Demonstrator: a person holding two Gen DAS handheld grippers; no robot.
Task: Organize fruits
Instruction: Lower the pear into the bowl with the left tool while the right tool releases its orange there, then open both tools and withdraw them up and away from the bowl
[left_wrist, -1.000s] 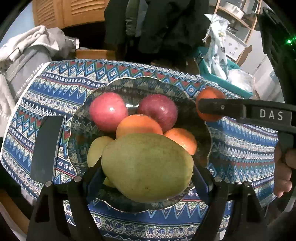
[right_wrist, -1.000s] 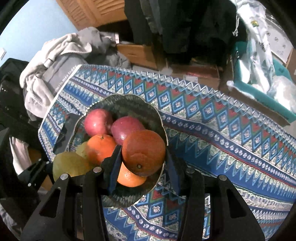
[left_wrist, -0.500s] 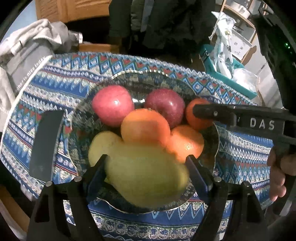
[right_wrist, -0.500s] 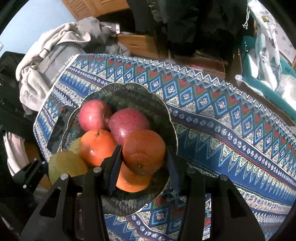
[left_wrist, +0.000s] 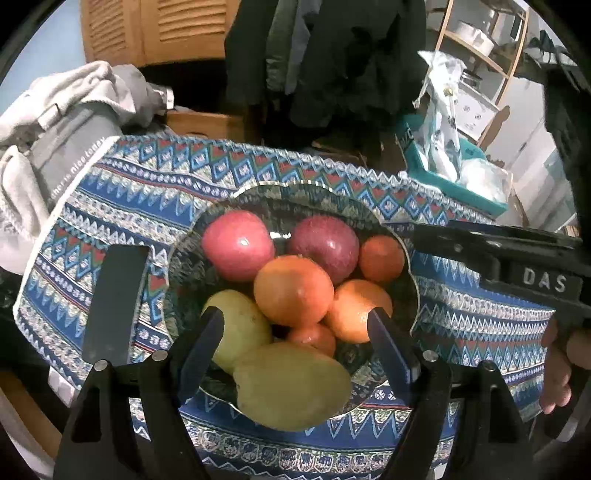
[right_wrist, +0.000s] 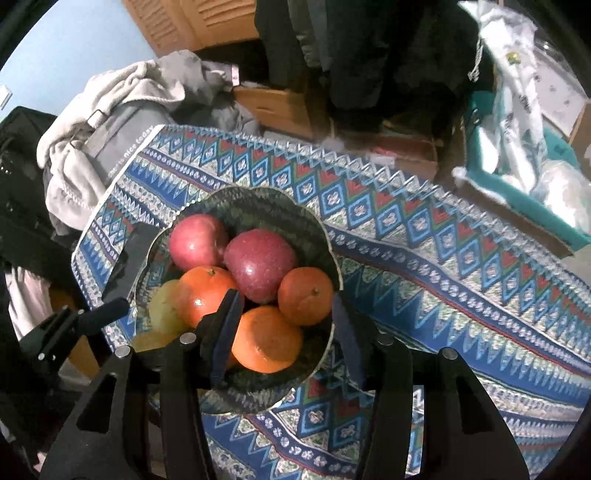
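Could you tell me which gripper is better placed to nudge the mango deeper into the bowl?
Left, probably: the left gripper hangs right over the mango at the near rim of the bowl, its jaws just narrowed yet open and clear of it.

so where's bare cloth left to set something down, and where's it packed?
Widest bare stretch: the patterned cloth to the right of the bowl, out to the teal bin. A narrower strip lies behind the bowl, toward the cardboard box. The bowl is packed; a dark flat object sits on its left.
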